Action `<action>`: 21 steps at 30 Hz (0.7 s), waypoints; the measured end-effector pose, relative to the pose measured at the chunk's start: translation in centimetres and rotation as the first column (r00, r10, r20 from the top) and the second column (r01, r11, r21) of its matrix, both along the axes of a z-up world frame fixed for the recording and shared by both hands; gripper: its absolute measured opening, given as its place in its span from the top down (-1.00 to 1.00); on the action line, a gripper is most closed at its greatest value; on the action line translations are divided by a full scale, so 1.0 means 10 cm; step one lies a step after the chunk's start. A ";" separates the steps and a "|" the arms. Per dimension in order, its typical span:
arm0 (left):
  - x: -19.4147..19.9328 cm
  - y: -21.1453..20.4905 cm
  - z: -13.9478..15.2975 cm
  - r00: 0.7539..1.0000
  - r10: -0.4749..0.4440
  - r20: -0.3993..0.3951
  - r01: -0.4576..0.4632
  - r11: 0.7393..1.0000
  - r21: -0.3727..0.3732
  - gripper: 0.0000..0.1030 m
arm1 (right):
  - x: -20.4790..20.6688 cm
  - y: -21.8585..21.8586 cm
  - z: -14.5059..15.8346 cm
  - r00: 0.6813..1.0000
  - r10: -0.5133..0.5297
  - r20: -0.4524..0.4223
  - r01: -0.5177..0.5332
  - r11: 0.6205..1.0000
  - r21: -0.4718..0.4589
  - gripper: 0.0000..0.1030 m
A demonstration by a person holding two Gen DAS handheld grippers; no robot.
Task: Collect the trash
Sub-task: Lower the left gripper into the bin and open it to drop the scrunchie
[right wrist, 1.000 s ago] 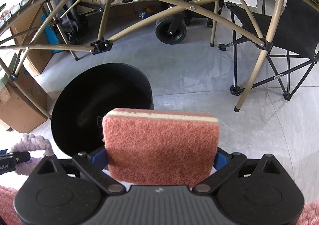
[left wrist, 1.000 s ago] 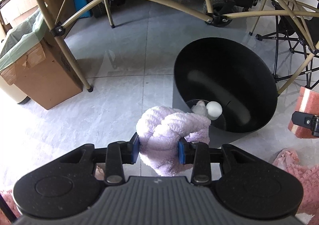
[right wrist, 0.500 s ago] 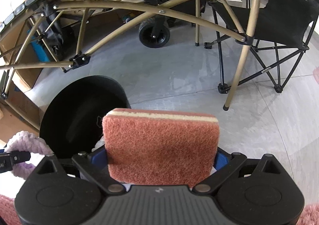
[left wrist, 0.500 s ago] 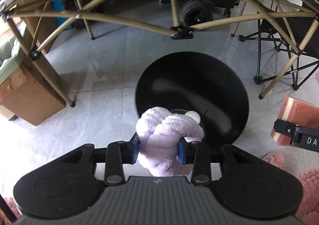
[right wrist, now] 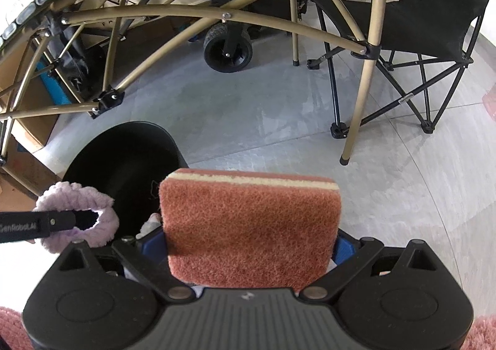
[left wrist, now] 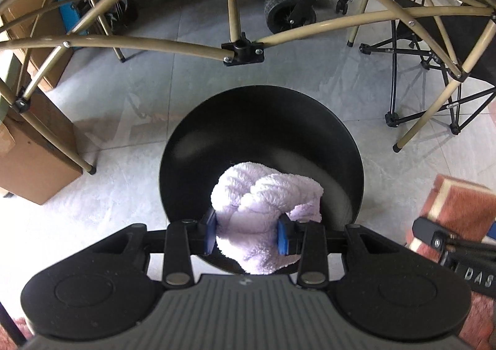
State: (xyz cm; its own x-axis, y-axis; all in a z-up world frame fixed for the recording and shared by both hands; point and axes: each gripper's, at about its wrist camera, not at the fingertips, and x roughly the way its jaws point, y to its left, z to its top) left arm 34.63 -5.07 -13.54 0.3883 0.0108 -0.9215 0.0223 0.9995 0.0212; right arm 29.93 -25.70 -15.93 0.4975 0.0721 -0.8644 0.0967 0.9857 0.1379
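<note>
Left gripper clenched on lilac cloth, poised over black bin mouth for drop. Right gripper grasps red sponge beside bin, likely next.

The grey tiled floor carries a black round bin directly ahead of the left gripper. A cardboard box stands to its left, tan frame legs and a folding chair beyond.

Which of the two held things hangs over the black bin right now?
The fluffy lilac cloth in the left gripper; the reddish scouring sponge sits beside the bin.
</note>
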 end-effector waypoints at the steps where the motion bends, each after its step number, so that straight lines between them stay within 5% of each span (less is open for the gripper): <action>1: 0.03 -0.01 -0.02 1.000 0.006 -0.008 -0.006 1.000 -0.002 0.28 | 0.01 0.00 -0.01 1.000 -0.003 -0.004 0.003 1.000 -0.001 -0.92; 21: 0.26 -0.13 -0.35 0.983 0.088 -0.159 -0.098 0.994 -0.052 0.21 | 0.10 -0.04 -0.17 0.998 -0.008 -0.059 0.008 1.000 -0.006 -0.92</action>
